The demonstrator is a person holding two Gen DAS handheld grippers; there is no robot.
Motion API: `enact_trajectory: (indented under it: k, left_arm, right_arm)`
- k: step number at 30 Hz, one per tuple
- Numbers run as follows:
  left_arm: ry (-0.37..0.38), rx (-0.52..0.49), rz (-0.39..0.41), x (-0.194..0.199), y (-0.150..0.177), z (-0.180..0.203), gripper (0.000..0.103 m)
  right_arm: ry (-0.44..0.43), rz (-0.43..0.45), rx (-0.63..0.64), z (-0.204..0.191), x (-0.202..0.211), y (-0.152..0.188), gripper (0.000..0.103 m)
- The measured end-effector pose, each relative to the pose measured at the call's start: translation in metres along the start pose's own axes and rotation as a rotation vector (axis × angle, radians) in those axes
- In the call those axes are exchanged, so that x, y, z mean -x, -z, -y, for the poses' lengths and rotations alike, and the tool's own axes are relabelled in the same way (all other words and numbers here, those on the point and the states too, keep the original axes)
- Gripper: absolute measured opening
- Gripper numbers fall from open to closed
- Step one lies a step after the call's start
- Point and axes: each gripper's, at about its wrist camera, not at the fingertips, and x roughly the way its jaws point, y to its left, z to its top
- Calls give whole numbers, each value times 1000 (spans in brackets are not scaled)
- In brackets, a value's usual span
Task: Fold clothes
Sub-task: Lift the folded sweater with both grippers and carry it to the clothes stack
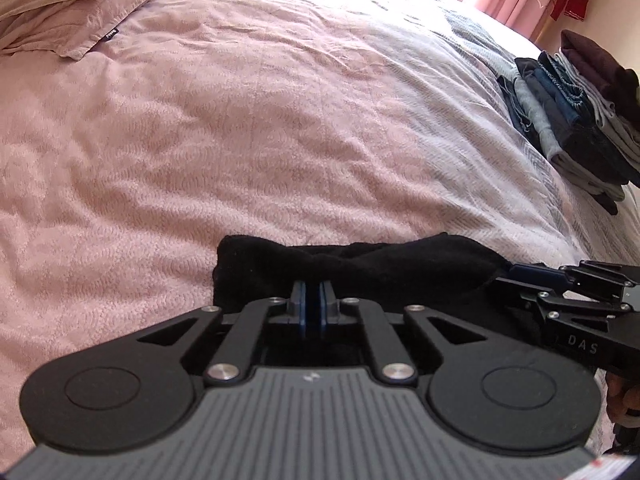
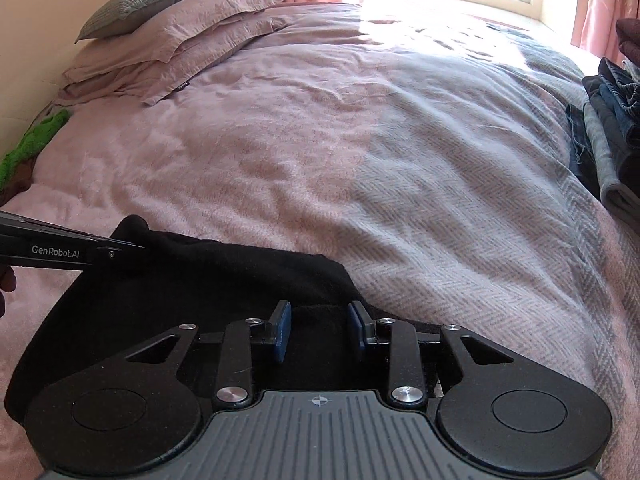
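A black garment [image 1: 360,264] lies in a thick band across the near part of the pink bedspread [image 1: 240,120]. My left gripper [image 1: 313,292] has its blue pads pressed together on the garment's near edge. In the right wrist view the left gripper [image 2: 140,250] pinches the cloth's left corner. My right gripper [image 2: 318,316] holds a thick fold of the black garment [image 2: 200,280] between its part-closed blue pads. In the left wrist view the right gripper [image 1: 508,274] bites the garment's right end.
A stack of folded clothes [image 1: 580,120] sits at the bed's right edge, also in the right wrist view as a stack [image 2: 612,140]. Pillows [image 2: 168,40] lie at the far left. A green item [image 2: 28,144] lies by the wall. A grey herringbone throw [image 2: 460,220] covers the right side.
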Motion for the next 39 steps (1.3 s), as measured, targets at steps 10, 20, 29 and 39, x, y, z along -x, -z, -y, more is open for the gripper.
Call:
enact_trajectory:
  k: [10, 20, 29, 39]
  left_arm:
    - [267, 251, -99, 56, 66, -104, 55]
    - [514, 533, -145, -12, 93, -108, 63]
    - [451, 524, -99, -22, 88, -78, 21]
    - [354, 429, -30, 51, 60, 22, 18]
  right_arm:
    - [-267, -119, -334, 94, 62, 22, 67]
    - [-591, -243, -619, 137, -14, 47, 68]
    - [-681, -224, -565, 120, -36, 44, 18]
    - [-720, -149, -583, 164, 52, 33, 15]
